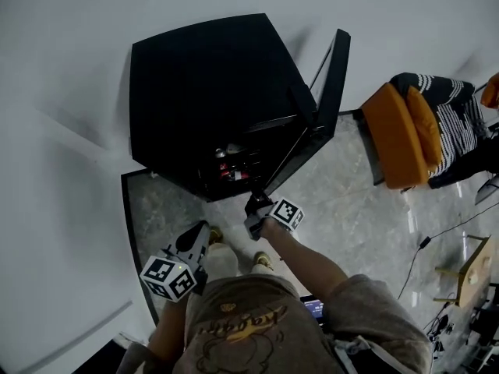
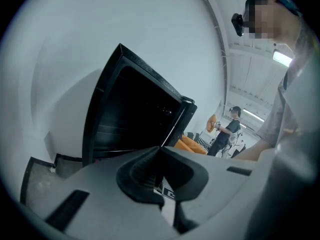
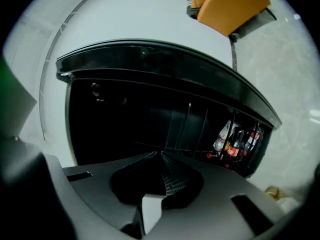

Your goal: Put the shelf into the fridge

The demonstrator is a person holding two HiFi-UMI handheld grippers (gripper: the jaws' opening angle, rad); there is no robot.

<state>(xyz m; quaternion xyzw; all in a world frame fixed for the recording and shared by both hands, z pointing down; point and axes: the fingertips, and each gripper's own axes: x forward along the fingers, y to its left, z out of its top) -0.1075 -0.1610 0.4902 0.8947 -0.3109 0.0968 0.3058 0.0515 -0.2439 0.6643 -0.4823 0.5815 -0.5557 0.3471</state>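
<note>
The black fridge (image 1: 210,84) stands against the white wall with its door (image 1: 334,72) swung open to the right. Its inside is dark. Red-labelled bottles (image 3: 235,141) stand low in it, behind thin upright bars. A thin pale edge (image 3: 150,145) runs across the dark interior; I cannot tell whether it is the shelf. My right gripper (image 1: 253,206) is just in front of the fridge opening, jaws together and empty (image 3: 160,154). My left gripper (image 1: 203,231) hangs lower left, further from the opening, also shut on nothing (image 2: 160,148).
An orange chair (image 1: 398,131) with a striped cloth (image 1: 452,119) stands to the right of the fridge door. A cable (image 1: 425,244) lies on the marble floor, with a wooden frame (image 1: 475,267) at the far right. A person (image 2: 227,131) stands far behind.
</note>
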